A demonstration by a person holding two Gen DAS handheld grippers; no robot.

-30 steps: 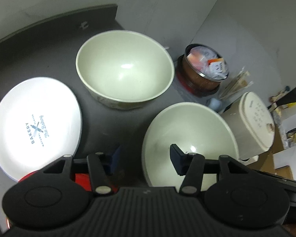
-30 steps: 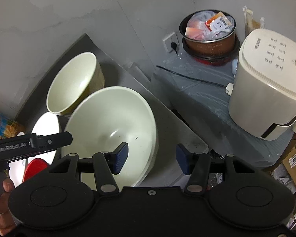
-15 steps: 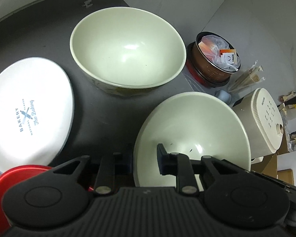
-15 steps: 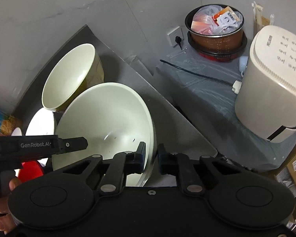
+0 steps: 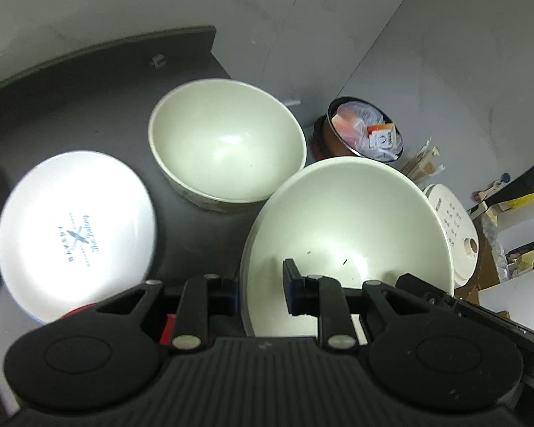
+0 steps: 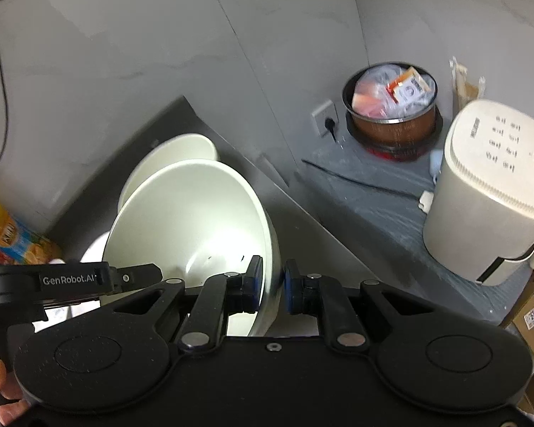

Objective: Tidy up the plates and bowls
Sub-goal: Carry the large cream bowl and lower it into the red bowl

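On my left the white bakery plate [image 5: 76, 236] lies flat on the dark counter [image 5: 89, 106], with the deep bowl [image 5: 228, 142] beside it. My left gripper [image 5: 261, 290] pinches the near rim of the wide cream bowl [image 5: 349, 227]. My right gripper [image 6: 270, 288] clamps its opposite rim, tilting it.

This looks like a small kitchen corner in a home. Bowls [image 5: 228, 142] and a plate [image 5: 76, 235] sit on a dark counter [image 5: 89, 99] by a grey wall, and next to them stand a white rice cooker [image 6: 487, 192] and a brown pot [image 6: 391, 106] (stuffed with little packets). A wall socket [image 6: 325, 117] has a plug in it.
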